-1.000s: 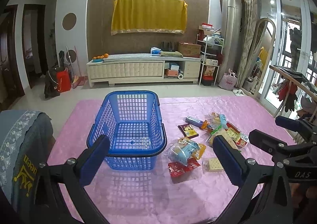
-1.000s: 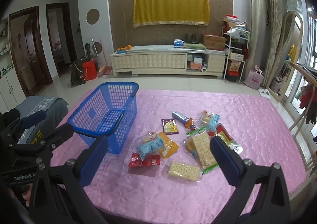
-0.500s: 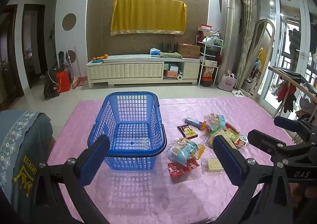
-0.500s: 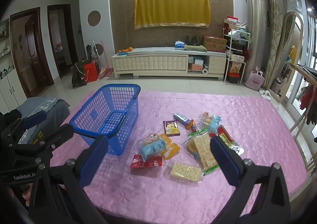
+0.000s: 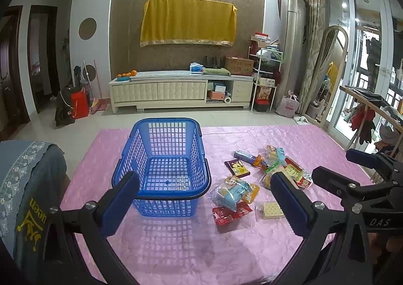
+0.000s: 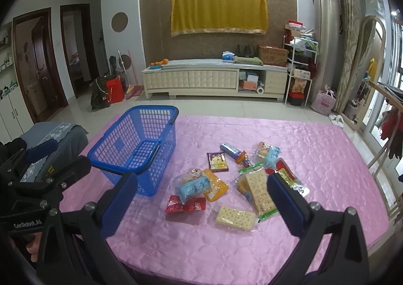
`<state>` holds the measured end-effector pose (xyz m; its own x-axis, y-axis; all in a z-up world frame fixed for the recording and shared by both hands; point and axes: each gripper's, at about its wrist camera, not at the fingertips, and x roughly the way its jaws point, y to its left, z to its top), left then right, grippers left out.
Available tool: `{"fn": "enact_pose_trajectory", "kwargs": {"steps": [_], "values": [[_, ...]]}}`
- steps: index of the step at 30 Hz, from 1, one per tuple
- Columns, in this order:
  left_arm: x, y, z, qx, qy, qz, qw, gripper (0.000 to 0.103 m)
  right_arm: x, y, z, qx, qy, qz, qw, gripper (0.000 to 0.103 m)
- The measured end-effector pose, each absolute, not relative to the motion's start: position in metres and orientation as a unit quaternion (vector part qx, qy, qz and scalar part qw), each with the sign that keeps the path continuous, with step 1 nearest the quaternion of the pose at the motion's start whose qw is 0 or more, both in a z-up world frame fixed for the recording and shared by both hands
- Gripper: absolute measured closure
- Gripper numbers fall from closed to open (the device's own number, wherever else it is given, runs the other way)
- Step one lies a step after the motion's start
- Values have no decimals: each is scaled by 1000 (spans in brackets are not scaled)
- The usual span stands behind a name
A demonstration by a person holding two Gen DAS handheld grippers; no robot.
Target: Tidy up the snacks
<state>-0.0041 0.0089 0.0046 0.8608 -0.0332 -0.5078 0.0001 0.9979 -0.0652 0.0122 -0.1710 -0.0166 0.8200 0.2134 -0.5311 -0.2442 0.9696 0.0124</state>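
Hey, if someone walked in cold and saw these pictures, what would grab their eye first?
Probably the empty blue plastic basket standing on the pink quilted cover, with a loose heap of snack packets scattered to its right. Behind, a yellow cloth hangs on the far wall. Both open claws, left claw and right claw, frame the foreground, holding nothing.

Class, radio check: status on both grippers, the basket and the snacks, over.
Left gripper open, right gripper open, nothing held. Blue basket empty. Snack packets loose on pink cloth, nothing blocking them.
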Motion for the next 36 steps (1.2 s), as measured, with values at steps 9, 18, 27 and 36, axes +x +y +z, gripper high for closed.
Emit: {"fn": "enact_pose_trajectory", "kwargs": {"steps": [9, 18, 27, 36], "values": [[-5, 8, 4, -31, 264, -9, 964, 0, 12, -171, -15, -28, 275, 122, 953, 0], [-2, 5, 6, -26, 260, -20, 965, 0, 14, -171, -14, -33, 279, 108, 954, 0], [27, -13, 14, -12, 272, -46, 961, 0, 31, -193, -7, -55, 278, 80, 956, 0], [67, -49, 10, 11, 314, -86, 945, 0, 60, -232, -8, -61, 314, 100, 942, 0]]}}
